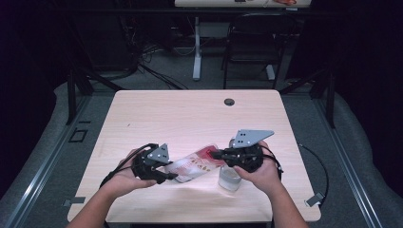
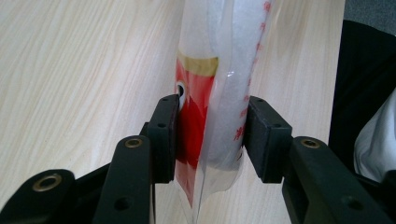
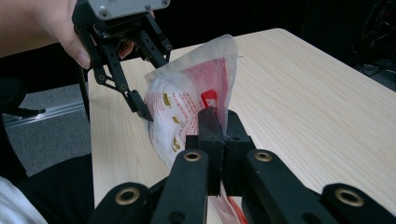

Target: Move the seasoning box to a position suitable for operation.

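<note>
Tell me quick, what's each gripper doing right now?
Left gripper: closed on the plastic bag, around its bulky end.
Right gripper: shut on the bag's thin edge.

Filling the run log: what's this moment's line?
left hand-held gripper: shut on pouch | right hand-held gripper: shut on pouch | jar: on table

Black claws [image 1: 177, 176], brass rivets, grey triangular plates

Clear bag [image 1: 197, 164] printed red, gold and white.
</note>
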`<state>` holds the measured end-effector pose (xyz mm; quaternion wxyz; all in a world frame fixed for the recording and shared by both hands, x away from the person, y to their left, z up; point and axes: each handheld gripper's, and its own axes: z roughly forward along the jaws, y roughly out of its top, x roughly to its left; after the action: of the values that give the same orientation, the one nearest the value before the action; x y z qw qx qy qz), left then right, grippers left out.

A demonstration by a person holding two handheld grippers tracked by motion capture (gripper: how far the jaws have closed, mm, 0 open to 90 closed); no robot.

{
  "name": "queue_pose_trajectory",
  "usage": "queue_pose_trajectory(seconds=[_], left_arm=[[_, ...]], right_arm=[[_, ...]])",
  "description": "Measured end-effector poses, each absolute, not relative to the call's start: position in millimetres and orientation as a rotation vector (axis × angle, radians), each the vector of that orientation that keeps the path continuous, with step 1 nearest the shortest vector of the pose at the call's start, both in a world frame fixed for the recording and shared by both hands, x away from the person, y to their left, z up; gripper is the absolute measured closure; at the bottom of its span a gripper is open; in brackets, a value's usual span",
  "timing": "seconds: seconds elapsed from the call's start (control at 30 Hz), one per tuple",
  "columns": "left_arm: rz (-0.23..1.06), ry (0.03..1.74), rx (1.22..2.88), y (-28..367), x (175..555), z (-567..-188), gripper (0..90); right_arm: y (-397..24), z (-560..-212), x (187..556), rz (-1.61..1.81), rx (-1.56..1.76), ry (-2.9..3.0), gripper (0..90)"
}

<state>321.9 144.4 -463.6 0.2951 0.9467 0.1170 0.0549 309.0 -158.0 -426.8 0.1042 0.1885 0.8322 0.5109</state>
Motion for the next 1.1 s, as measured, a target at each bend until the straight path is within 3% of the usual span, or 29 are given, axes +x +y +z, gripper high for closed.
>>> queue_pose_trajectory(seconds=[1.1], left_arm=[[0.160,0.271,2.604,136,323,-439,59.0]], right_arm=[[-171,-432,306,1.578,0.597,2.425,89.0]])
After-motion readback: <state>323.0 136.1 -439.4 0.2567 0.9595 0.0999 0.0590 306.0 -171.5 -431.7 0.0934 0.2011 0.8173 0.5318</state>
